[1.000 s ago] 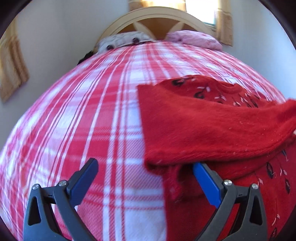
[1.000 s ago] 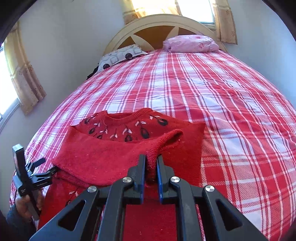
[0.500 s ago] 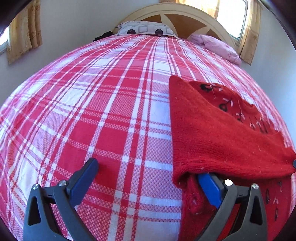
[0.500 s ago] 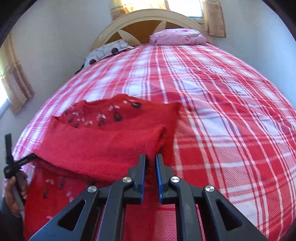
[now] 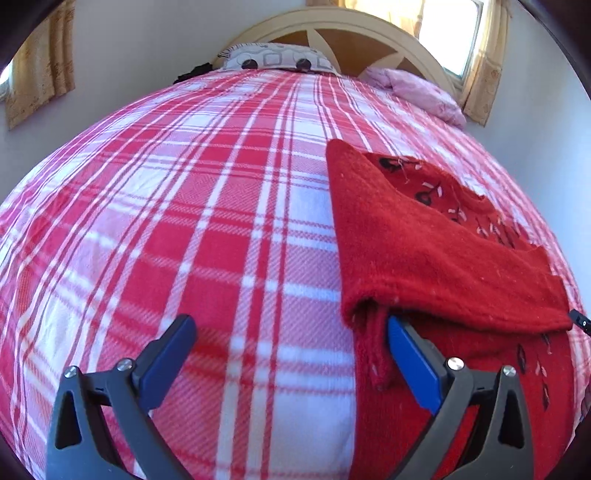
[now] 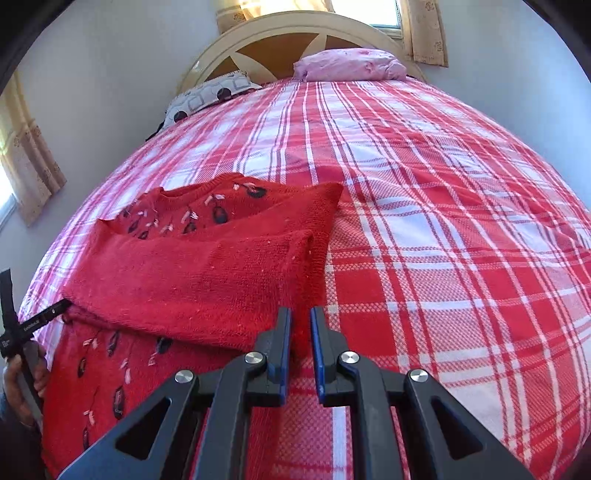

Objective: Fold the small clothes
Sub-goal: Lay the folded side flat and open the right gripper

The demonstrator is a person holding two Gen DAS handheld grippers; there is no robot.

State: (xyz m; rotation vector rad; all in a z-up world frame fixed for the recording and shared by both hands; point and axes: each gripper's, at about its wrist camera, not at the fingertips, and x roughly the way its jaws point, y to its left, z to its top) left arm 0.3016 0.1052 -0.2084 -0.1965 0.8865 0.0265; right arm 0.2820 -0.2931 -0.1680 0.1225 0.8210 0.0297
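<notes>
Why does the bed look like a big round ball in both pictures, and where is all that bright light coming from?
Left wrist view: the fisheye lens bulges the plaid bedspread; the window by the headboard is blown out white; the corners go dark. Right wrist view: the same bulge, glare at the window on top, the red sweater evenly lit and sharp.

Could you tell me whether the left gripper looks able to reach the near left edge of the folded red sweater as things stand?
Probably yes: the left gripper is open, and the red sweater edge lies right by its right finger.
</notes>
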